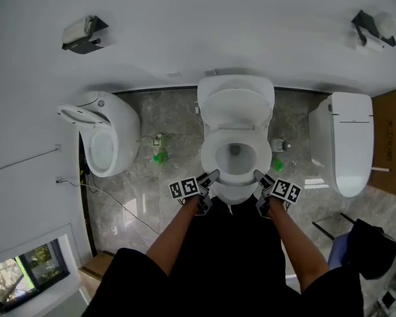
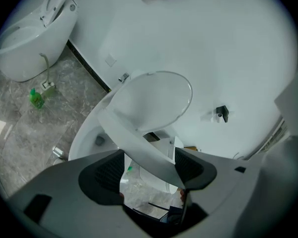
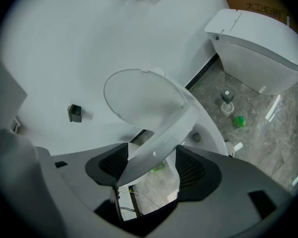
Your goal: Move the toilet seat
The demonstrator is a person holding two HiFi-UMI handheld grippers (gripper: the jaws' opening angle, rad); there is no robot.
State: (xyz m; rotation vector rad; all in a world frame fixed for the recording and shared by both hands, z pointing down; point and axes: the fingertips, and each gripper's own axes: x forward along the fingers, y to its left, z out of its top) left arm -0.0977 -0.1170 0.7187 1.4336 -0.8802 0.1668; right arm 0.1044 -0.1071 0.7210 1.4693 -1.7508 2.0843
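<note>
The white oval toilet seat (image 1: 209, 156) is sitting tilted partway up off the middle toilet's bowl (image 1: 236, 162), hinged at the back under the upright lid (image 1: 236, 107), its front rim clamped between both pairs of jaws.

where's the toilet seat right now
Head view centre: the toilet seat of the middle toilet, its front rim gripped by the left gripper and right gripper.

We see the toilet seat (image 2: 139, 150) as smooth, glossy white plastic. The floor (image 1: 175, 117) looks like polished grey stone. The left hand-held gripper (image 2: 149, 168) has matt, dark, ribbed pads (image 2: 109, 170).
</note>
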